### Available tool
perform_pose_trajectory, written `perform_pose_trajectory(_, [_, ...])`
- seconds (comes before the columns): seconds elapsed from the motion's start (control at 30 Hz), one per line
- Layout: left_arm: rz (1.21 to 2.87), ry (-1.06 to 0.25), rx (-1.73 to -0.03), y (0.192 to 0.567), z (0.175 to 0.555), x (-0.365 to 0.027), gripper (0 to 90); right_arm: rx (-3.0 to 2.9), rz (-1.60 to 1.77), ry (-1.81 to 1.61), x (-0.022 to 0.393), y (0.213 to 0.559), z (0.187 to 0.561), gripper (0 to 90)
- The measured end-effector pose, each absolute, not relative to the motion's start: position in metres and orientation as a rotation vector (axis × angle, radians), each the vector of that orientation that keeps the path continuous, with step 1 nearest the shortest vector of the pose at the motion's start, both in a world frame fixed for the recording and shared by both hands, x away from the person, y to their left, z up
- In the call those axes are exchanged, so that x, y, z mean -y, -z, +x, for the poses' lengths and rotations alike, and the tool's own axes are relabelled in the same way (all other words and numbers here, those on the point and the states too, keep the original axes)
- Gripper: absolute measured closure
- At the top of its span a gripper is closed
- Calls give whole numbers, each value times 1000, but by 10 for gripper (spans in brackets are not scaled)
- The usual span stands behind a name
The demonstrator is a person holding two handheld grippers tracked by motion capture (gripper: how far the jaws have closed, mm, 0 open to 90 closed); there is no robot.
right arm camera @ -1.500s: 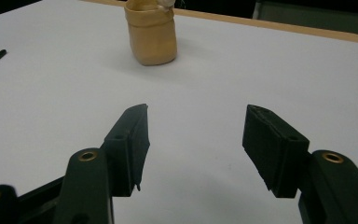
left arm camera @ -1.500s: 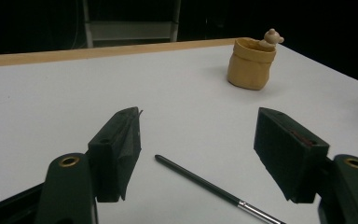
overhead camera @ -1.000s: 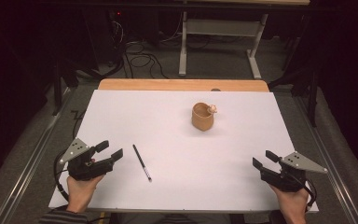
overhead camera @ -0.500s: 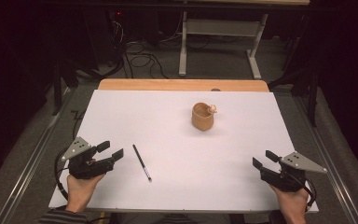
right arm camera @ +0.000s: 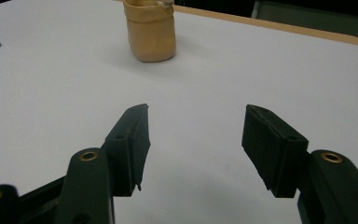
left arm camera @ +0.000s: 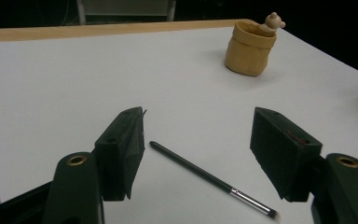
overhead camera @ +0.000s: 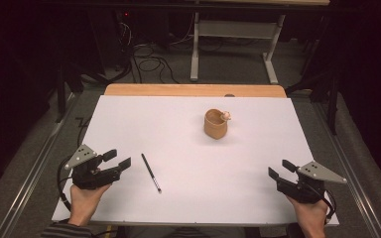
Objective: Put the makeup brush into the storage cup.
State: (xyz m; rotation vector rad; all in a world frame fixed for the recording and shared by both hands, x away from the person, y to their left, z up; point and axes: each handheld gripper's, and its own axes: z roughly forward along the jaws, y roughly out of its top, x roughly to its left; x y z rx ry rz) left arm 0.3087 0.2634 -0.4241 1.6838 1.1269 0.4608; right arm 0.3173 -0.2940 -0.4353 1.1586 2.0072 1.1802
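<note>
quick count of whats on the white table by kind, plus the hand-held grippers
paintbrush: 1
tan pot with a small figure at its rim: 1
hand-held gripper: 2, the left hand-held gripper and the right hand-held gripper, both open with nothing between the jaws
total: 4

A white table [overhead camera: 188, 148] was seen, edged at its far side by a wooden strip [overhead camera: 193, 89]. Beyond the table, a white metal frame [overhead camera: 233, 29] and loose cables [overhead camera: 149, 59] were seen on the grey floor [overhead camera: 39, 144].
</note>
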Motion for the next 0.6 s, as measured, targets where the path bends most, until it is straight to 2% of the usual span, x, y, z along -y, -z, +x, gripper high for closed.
perform_pose_trajectory(0.6, [1767, -418, -1121, 415, 315, -256, 372, -2013, 1150, -1178, 293, 435, 318, 429])
